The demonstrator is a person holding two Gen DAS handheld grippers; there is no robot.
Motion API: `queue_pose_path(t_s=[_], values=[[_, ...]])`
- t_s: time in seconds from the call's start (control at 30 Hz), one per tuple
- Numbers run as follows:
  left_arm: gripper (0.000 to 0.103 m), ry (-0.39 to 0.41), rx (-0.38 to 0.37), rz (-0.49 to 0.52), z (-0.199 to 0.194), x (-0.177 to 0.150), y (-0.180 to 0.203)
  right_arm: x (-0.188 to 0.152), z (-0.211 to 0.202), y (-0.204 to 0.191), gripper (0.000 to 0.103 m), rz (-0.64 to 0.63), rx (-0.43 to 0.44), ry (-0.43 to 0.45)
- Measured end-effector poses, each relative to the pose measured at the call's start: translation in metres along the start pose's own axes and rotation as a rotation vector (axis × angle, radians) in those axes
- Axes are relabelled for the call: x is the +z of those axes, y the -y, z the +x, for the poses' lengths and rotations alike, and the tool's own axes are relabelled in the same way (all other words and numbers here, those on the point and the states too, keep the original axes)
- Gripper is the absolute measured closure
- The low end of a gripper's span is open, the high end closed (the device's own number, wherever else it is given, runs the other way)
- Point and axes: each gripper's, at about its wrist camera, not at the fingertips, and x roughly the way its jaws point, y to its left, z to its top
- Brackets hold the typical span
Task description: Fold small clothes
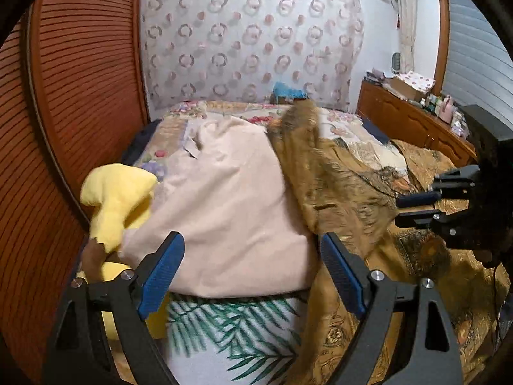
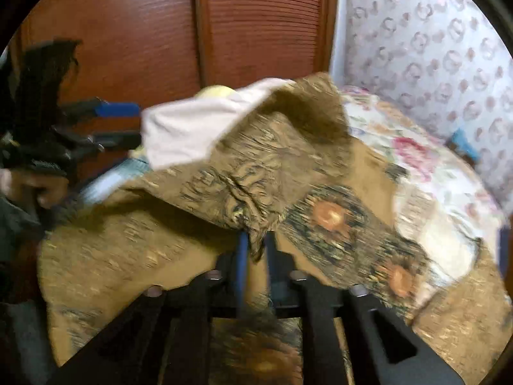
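The left gripper [image 1: 251, 272] stood with its jaws spread wide and nothing between them, poised above the near edge of a pale pink cloth [image 1: 231, 199] that lay heaped on the bed [image 1: 340, 122]. The brown patterned garment [image 2: 288, 173] was draped over the bed to the right of the pink cloth, one part overlapping the pink cloth's edge. The right gripper [image 2: 256, 250] had its jaws drawn close together, with a bunched fold of that garment between the blue pads; whether the pads pressed on the fold could not be told (this view was blurred). A yellow plush item [image 1: 118, 199] lay just beside the pink cloth at its left. A palm-leaf print sheet [image 1: 231, 330] showed beneath the left gripper. Ribbed wooden doors [image 1: 86, 73] stood behind
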Motion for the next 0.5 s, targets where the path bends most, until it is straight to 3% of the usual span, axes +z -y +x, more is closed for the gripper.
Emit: queue_pose_path(t_s=[0.03, 0.1, 0.2, 0.33, 0.4, 0.47, 0.5], values=[[0.015, -0.009, -0.001, 0.005, 0.003, -0.002, 0.004, 0.000, 0.003, 0.005, 0.059, 0.027, 0.005, 0.008], [0.015, -0.038, 0.005, 0.019, 0.012, -0.008, 0.009, 0.004, 0.006, 0.015, 0.053, 0.078, 0.009, 0.035], [0.015, -0.084, 0.004, 0.033, 0.022, -0.018, 0.013, 0.010, 0.018, 0.030, 0.052, 0.105, -0.030, 0.055], [0.017, -0.088, 0.003, 0.037, 0.022, -0.024, 0.015, 0.027, 0.049, 0.049, 0.052, 0.167, -0.018, 0.043], [0.033, -0.077, -0.018, 0.039, 0.017, -0.026, 0.016, 0.039, 0.069, 0.065, 0.052, 0.203, -0.018, 0.030], [0.056, -0.068, -0.036, 0.048, 0.013, -0.025, 0.018, 0.048, 0.089, 0.075, 0.052, 0.232, -0.015, 0.022], [0.060, -0.063, -0.050, 0.052, 0.013, -0.023, 0.021, 0.053, 0.099, 0.079, 0.053, 0.236, -0.020, 0.010]])
